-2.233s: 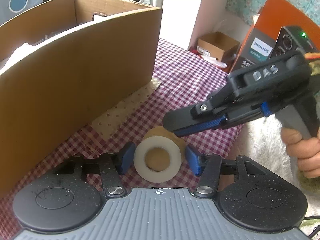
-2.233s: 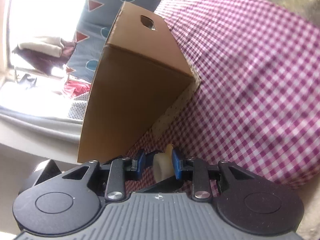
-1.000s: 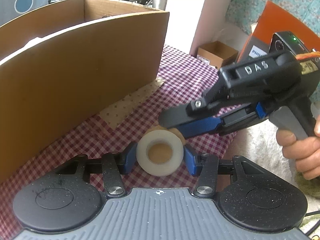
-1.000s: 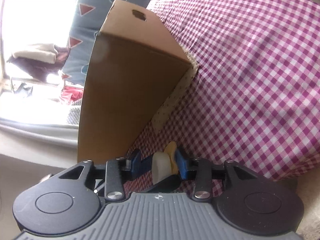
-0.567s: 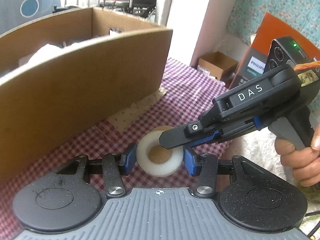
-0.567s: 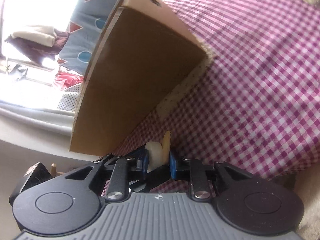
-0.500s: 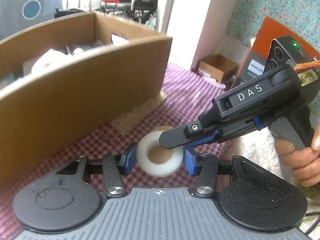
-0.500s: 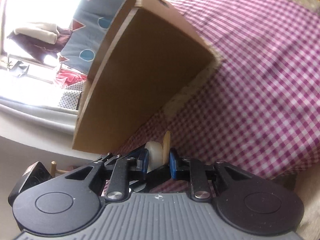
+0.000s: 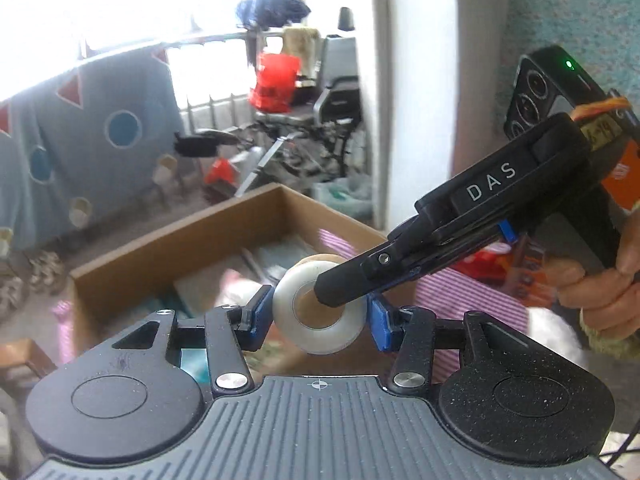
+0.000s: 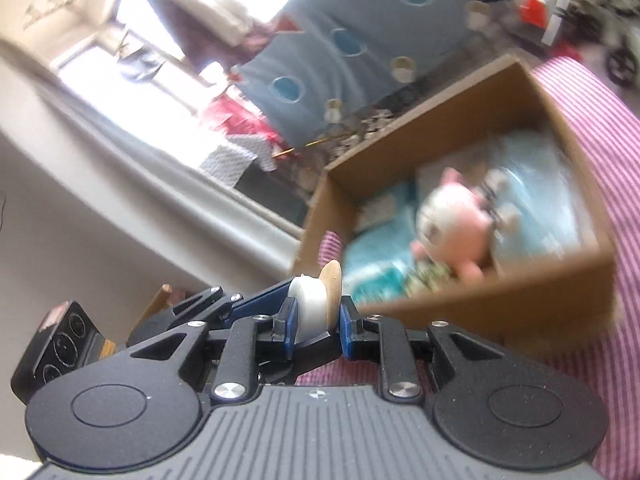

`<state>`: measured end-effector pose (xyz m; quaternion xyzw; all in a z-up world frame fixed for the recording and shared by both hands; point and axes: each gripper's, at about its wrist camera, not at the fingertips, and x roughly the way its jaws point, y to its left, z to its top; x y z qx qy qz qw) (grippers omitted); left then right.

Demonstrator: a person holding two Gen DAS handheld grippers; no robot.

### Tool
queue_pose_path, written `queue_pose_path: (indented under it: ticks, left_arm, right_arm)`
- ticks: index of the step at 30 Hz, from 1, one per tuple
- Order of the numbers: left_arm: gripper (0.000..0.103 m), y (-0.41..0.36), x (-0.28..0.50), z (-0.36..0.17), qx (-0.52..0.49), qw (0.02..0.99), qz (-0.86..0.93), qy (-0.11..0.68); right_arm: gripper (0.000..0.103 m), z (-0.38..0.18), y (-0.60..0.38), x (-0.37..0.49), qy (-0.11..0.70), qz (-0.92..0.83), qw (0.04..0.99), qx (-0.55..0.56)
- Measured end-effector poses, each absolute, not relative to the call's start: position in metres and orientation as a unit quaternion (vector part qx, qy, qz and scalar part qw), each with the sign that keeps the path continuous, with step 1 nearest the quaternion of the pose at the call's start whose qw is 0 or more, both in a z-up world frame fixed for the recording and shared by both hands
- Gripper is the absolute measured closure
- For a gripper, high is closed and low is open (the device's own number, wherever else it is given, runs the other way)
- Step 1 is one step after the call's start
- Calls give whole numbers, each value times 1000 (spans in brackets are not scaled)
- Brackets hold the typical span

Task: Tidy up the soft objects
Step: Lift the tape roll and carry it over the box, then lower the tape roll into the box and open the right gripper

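A white roll of tape (image 9: 318, 330) with a tan cardboard core hangs in the air between both grippers. My left gripper (image 9: 318, 316) has its blue pads at the roll's two sides. My right gripper (image 10: 316, 314) is shut on the roll (image 10: 310, 306) across its flat faces; in the left wrist view its black finger (image 9: 352, 284) crosses the roll's core. Both hold the roll above the near wall of an open cardboard box (image 9: 172, 240). In the right wrist view the box (image 10: 516, 292) holds a pink and white plush toy (image 10: 456, 232) on blue packets.
The box stands on a purple and white checked cloth (image 10: 600, 120). Behind it is a blue curtain (image 9: 80, 152) with circles and triangles, a bright window, a wheelchair and floor clutter. An orange box (image 9: 618, 176) sits at the far right.
Both grippers have lifted the tape roll from cloth level up above the box rim. The box's inside with the plush toy has come into view. The view is motion-blurred.
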<state>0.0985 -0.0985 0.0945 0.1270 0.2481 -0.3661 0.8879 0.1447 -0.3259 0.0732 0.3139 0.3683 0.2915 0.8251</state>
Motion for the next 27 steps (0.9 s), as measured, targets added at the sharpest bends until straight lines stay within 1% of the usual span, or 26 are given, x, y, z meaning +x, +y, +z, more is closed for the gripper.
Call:
queue_pose_path:
  ticks: [3,6,10,15,20,23,24,25,26,27]
  left_arm:
    - [55,-97,126,103,137,894,-347,250]
    - [55,-96,165,101,135,889,-335,280]
    - [54,-94,230,83,113,870,-325,354]
    - [54,-86,296,49,91,837,-306,444]
    - [54,-80,325,20,75,810,-287,506]
    - [54,-75,338,5,53,789,-284,542]
    - [54,-74,340,1,46,783,-284,552]
    - [54,-74,341,-3,45,777,-283,560]
    - [53,-74,341,-7,47,771,-282,569]
    - [50,-75,341,-11,51,765,-279,578]
  right_arm:
    - [80,85,-312,187,379,312,822,288]
    - [80,82,-300,235,408,322,809,275]
    - [79,60,-283,302,466,317,785,258]
    - [80,18,-268,370,539,305,746,243]
    - [78,-15,-255,409,595,293,717,216]
    - [76,-27,-244,419,621,287,709,172]
    - [69,-31,-241,421,630,278,707,160]
    - [58,-31,-241,423,634,270,709,150]
    - [55,-31,-241,424,632,264,715,139]
    - [51,-32,-241,426,628,258,723,130]
